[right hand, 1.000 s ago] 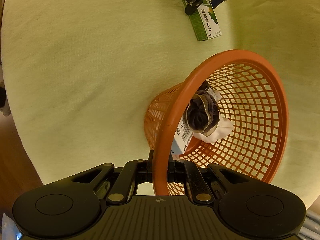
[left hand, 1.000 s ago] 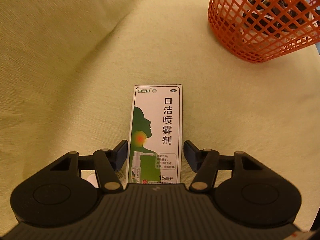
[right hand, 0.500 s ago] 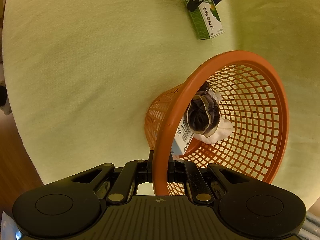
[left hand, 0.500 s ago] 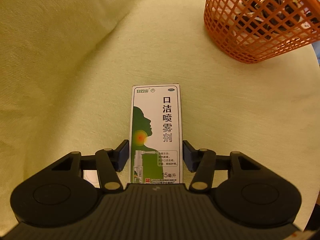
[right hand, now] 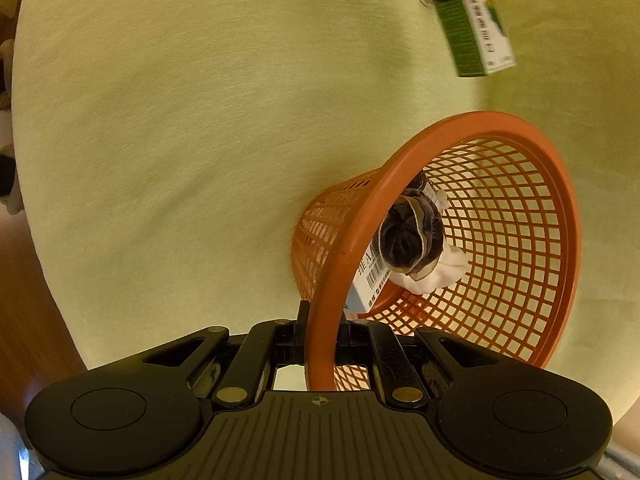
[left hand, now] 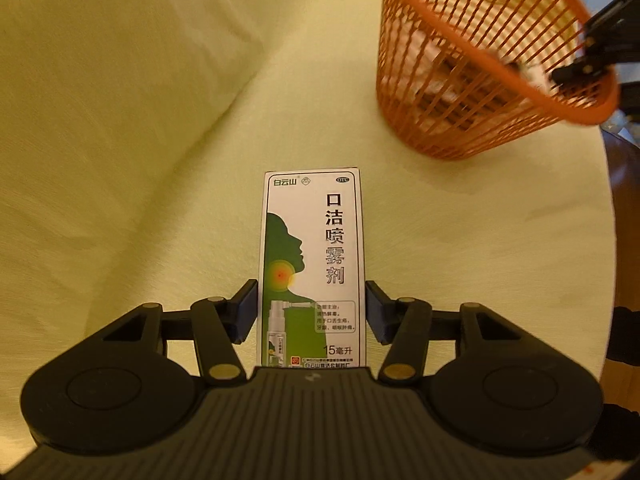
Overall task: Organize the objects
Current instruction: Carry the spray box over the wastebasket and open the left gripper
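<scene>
Gripping the light, stiff box (left hand: 314, 264) by its long sides, my left hand-held gripper (left hand: 311, 310) nears the basket (left hand: 476, 80), rim pinched by my right hand-held gripper (right hand: 320, 346).

We see a round table (right hand: 200, 128) covered in a pale yellow-green cloth (left hand: 140, 120) under warm light, with brown wooden floor (right hand: 36, 320) beyond its edge.

Spray box (left hand: 313, 264) bottom edge hiding behind left gripper (left hand: 311, 312) body; basket (left hand: 472, 80) contents blurring behind mesh; white carton (right hand: 370, 276) partly hiding under dark cloth bundle (right hand: 408, 236); basket rim cutting off carton print.
</scene>
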{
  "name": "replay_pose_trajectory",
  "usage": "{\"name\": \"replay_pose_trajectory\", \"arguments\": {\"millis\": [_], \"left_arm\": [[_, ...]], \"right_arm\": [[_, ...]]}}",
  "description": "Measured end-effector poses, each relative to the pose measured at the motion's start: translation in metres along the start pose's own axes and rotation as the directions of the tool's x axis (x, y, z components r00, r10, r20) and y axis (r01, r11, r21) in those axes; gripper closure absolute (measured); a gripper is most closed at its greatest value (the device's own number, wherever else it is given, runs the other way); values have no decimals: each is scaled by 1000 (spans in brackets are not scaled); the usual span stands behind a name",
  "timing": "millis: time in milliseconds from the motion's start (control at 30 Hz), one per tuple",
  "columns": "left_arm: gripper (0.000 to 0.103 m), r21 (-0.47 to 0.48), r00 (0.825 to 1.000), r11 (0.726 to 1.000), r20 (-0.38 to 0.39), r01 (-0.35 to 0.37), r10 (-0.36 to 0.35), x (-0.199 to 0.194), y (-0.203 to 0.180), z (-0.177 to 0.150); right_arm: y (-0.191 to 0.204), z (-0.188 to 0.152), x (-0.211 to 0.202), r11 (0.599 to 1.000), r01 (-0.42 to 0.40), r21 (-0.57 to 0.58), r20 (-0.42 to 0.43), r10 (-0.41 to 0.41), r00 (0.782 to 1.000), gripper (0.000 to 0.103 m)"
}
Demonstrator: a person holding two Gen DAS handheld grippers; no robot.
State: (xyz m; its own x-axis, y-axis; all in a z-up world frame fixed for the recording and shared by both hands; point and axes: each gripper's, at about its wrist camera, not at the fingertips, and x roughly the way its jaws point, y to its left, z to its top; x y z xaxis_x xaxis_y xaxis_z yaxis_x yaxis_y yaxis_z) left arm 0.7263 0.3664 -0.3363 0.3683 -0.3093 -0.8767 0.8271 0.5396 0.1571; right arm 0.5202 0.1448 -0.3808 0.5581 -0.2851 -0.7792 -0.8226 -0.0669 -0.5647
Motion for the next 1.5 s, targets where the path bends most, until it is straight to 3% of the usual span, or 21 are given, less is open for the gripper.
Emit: {"name": "replay_pose_trajectory", "arguments": {"millis": [367,700,1233,1300,1333,1500], "left_arm": [[53,25,998,1000,56,-1,-1,-67,-24,13],[53,81,994,997,107,9,-18,-100,-36,36],[52,169,969,982,220,80,-117,-90,-81,127],[51,162,960,981,239,106,-143,-85,-84,136],[43,147,957,984,255,101,-137,-83,-85,139],[42,112,955,989,273,92,-119,-81,-83,143]], "right_arm": [[1,3,0,1000,0,-12,9,0,1000,99],[2,7,1,1000,7,-11,18,-7,1000,99],[2,4,-1,1000,2,15,34,-3,999,99],[3,5,-2,1000,2,18,34,-3,999,99],[3,5,-2,1000,2,20,35,-3,999,99],[2,5,-3,1000,1,27,42,-2,999,99]]}}
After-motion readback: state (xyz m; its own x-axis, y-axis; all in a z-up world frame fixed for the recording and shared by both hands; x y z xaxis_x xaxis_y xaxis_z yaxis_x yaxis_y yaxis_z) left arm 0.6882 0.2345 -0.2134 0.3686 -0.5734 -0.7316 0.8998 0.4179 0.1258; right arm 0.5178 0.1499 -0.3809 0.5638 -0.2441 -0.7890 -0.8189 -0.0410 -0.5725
